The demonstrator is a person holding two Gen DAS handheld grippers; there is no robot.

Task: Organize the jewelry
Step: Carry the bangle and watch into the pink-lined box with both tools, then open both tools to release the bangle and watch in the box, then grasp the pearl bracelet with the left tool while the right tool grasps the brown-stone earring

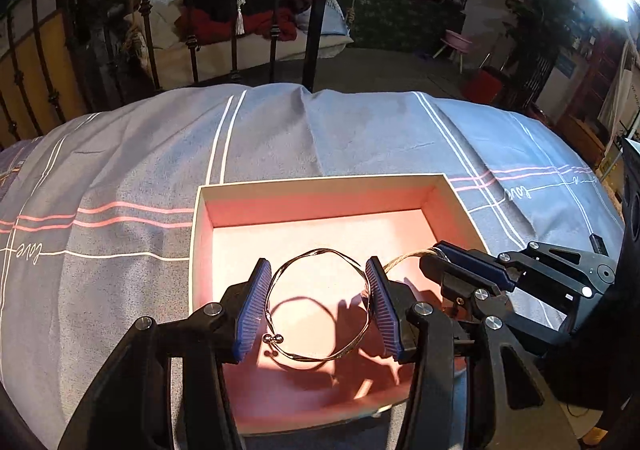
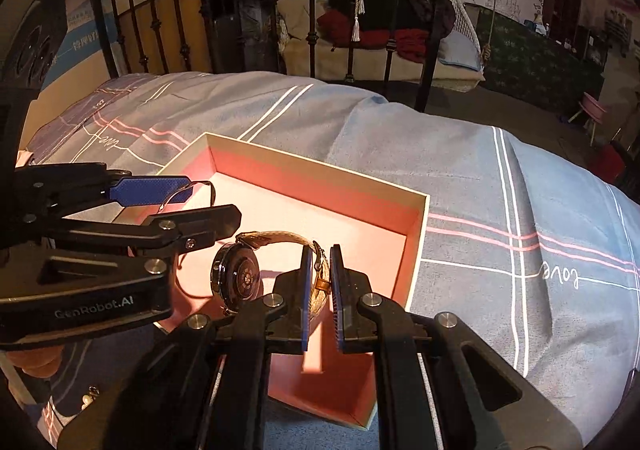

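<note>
Grey-blue striped bedding (image 1: 140, 154) carries a shallow cream cardboard box with a pink inside (image 1: 320, 186). Over it, the left tongs (image 1: 318, 302) clasp a thin twisted silver wire bangle with ball ends (image 1: 320, 306) across its width. Beside them, the right tongs (image 2: 320, 290) pinch shut on the woven gold strap of a round-cased wristwatch (image 2: 236, 276). Beyond stands a black iron bedstead (image 1: 316, 10).

Thin twisted wire bangle (image 1: 318, 306) and gold-strapped watch (image 2: 240, 274), both held above open pink-lined box (image 1: 320, 186)
</note>
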